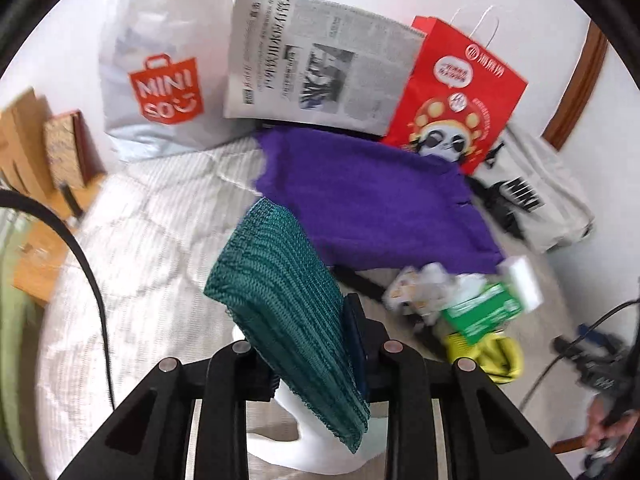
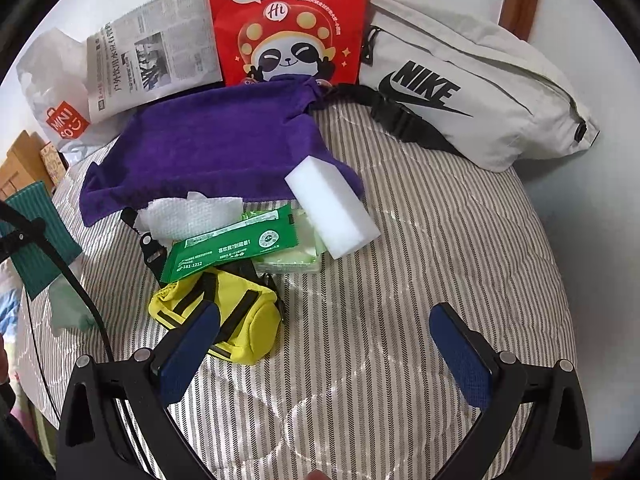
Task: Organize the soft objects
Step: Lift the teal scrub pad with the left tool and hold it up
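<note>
My left gripper is shut on a teal knitted cloth, which it holds up off the striped bed; the cloth hides the left finger. In the right wrist view the same teal cloth shows at the far left. A purple towel lies spread on the bed behind it. My right gripper stands open over bare striped sheet, nothing between its fingers. A yellow pouch lies against its left finger.
A white sponge block, a green packet and crumpled tissue lie by the towel. A Miniso bag, a newspaper, a red paper bag and a Nike waist bag line the wall. A black cable hangs left.
</note>
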Motion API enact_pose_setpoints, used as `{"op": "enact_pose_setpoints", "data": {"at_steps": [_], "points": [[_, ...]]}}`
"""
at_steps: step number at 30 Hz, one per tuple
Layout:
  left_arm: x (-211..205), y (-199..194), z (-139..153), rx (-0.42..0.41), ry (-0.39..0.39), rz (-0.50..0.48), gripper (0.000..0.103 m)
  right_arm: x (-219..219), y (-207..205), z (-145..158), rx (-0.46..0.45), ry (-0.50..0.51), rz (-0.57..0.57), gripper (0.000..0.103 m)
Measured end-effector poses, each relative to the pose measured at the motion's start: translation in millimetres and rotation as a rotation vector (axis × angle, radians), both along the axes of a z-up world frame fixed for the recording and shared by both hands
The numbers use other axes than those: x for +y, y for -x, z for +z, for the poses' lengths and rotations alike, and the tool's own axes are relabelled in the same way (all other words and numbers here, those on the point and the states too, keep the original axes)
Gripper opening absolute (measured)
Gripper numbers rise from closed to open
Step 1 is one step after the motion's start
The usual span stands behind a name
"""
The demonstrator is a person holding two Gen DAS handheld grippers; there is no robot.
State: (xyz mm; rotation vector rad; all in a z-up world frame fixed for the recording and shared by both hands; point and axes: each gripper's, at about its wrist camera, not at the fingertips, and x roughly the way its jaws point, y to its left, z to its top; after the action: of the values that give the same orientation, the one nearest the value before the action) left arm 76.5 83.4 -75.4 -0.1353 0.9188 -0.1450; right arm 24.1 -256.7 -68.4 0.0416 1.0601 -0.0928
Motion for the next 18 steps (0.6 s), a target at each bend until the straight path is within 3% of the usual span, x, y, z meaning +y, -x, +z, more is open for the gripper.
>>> {"op": "enact_pose_setpoints", "data": {"at_steps": [8,12,18], "points": [[-36,1,-25,0.028,-0.068,-0.137,0.028,10,0,0,0.004,0.021,0.029,0.103],[-54,0,-38,0.049,-0.036,-0.194,0.031,12,1,0,0.007,0.032,0.042,0.103],[-64,9,-47,0.045,-0.046,-0.237,0.036,9,2,-1,0.011,0.032,0.036,0.103]]}}
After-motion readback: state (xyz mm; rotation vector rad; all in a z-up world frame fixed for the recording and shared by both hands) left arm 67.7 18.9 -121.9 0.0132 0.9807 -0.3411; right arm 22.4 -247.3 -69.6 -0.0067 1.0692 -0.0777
